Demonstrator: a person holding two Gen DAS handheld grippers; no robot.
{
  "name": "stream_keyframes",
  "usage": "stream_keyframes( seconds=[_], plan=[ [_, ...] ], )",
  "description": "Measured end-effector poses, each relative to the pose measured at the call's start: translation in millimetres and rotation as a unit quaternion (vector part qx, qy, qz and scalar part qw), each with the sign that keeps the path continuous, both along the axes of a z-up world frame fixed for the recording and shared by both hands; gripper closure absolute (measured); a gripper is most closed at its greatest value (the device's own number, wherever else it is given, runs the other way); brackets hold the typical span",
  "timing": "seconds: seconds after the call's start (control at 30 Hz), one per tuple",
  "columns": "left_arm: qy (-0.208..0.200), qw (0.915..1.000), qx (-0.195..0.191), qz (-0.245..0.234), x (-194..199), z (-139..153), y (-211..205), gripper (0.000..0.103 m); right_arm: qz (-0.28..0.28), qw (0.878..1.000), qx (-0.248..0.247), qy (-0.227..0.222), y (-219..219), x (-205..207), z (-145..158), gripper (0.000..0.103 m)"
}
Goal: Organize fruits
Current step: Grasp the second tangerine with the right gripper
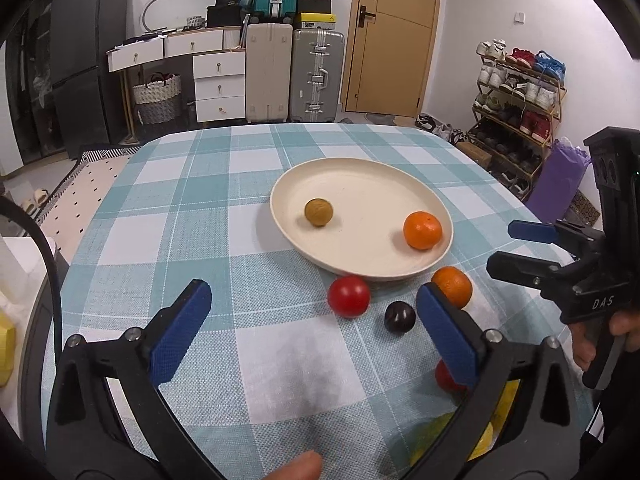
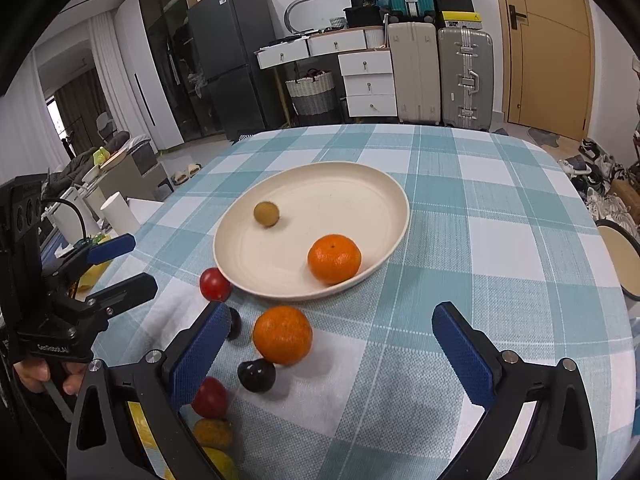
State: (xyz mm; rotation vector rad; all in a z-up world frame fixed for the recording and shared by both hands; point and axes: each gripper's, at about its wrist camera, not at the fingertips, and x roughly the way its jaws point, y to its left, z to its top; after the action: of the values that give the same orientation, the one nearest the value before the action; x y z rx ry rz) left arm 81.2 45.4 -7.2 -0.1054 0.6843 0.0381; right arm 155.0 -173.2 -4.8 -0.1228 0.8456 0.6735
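A cream plate on the checked cloth holds a small brown fruit and an orange. Just in front of the plate lie a red tomato, a second orange and a dark plum. Nearer me are another dark plum, a red fruit and yellowish fruits. My left gripper is open and empty. My right gripper is open and empty.
The table drops off to the left, where white cups stand on a lower surface. A round white stool sits at the right edge. Suitcases and a shoe rack stand beyond the far edge.
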Motion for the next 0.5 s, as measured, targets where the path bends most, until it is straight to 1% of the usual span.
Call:
stream_keyframes(
  seconds=[0.37,0.5],
  plan=[
    [0.025,0.9996,0.002,0.009,8,-14,0,0.001,0.006,0.999,-0.014,0.03,4,-3,-14,0.0],
    [0.031,0.9995,0.0,0.009,11,-19,0,0.001,0.013,0.999,-0.015,0.05,8,-1,-20,0.0]
  ],
)
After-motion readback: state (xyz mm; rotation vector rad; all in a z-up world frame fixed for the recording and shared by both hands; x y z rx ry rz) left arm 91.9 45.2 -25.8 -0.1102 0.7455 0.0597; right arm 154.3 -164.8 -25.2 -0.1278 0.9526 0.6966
